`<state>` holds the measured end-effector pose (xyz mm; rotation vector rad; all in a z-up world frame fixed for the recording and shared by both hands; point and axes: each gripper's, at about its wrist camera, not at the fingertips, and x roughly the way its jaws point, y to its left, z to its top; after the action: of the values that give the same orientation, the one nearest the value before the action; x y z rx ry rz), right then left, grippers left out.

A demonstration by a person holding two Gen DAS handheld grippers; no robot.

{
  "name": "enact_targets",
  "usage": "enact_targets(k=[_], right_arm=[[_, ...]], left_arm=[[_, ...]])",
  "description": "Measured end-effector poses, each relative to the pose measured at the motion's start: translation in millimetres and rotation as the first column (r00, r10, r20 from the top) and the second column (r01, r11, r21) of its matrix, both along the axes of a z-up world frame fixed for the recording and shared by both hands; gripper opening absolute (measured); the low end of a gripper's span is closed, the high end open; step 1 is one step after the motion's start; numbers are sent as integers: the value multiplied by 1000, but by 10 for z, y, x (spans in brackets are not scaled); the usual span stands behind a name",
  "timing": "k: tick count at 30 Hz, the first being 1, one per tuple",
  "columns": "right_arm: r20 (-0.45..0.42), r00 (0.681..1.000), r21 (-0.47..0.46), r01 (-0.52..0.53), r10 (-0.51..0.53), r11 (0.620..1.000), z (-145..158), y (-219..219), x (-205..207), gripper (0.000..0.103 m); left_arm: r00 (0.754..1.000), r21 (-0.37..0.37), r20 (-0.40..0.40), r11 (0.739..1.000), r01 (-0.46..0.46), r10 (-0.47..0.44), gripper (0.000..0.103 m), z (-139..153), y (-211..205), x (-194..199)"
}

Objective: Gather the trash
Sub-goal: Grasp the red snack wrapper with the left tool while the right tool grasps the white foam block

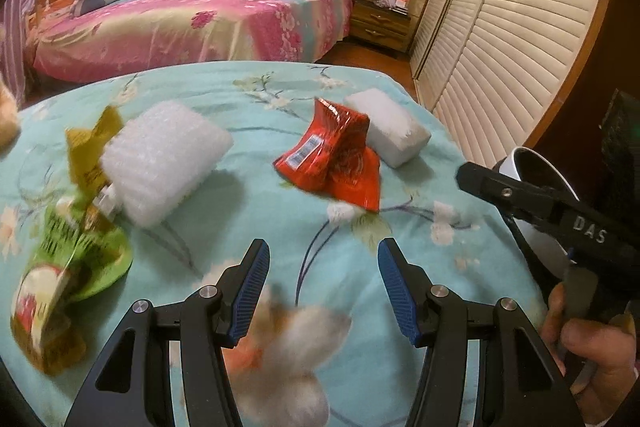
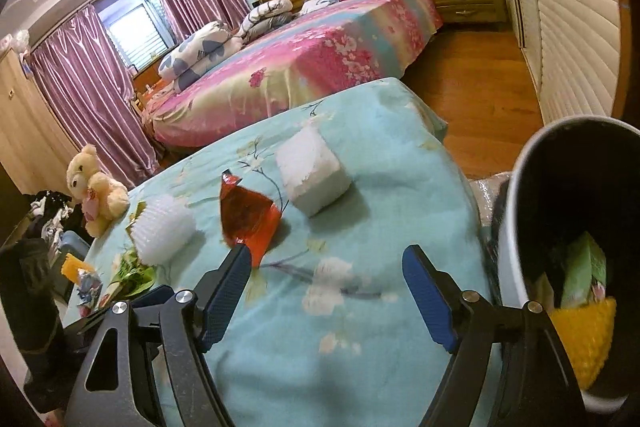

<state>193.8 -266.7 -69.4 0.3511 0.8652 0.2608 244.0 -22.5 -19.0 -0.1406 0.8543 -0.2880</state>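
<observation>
Trash lies on a teal floral cloth (image 1: 248, 203). A red snack wrapper (image 1: 336, 163) sits mid-table, also in the right wrist view (image 2: 248, 217). A white foam block (image 1: 388, 131) (image 2: 314, 173) lies behind it. A bubble-wrap roll (image 1: 162, 161) (image 2: 162, 231) lies left, with a yellow wrapper (image 1: 90, 151) and green wrappers (image 1: 72, 267) beside it. A white bin (image 2: 568, 227) (image 1: 536, 183) stands at the right edge, holding a yellow and a green item. My left gripper (image 1: 322, 291) is open and empty above the cloth. My right gripper (image 2: 326, 291) is open and empty, left of the bin.
A teddy bear (image 2: 96, 189) sits at the table's far left corner. A pink bed (image 1: 192, 23) stands beyond the table. Louvred wardrobe doors (image 1: 504, 55) line the right side, with wooden floor (image 2: 472, 87) between. Clutter (image 2: 80, 279) sits off the table's left edge.
</observation>
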Motion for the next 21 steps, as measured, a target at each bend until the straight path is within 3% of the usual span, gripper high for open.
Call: enact_targets(k=[6,12,15,21], right_arm=[[-5,1000,-10,-29,29,1000,-61,78,274,77],[-29,998,1,-61,61,998,-160,120,507,66],[-45,996,18,-75,76,997,-207,129,612,62],[-74,993,33,-95,97,995,-294,159,711,48]], left_arm=[[1000,10,8,1000,21,-21,55,-50,-64,341],[999,28,21,999,46,-47,53,-113,-126,610],[998,32,13,997,64,-64,44,-171,-150,731],[994,37,5,993,109,-109,15,-226,-230,815]])
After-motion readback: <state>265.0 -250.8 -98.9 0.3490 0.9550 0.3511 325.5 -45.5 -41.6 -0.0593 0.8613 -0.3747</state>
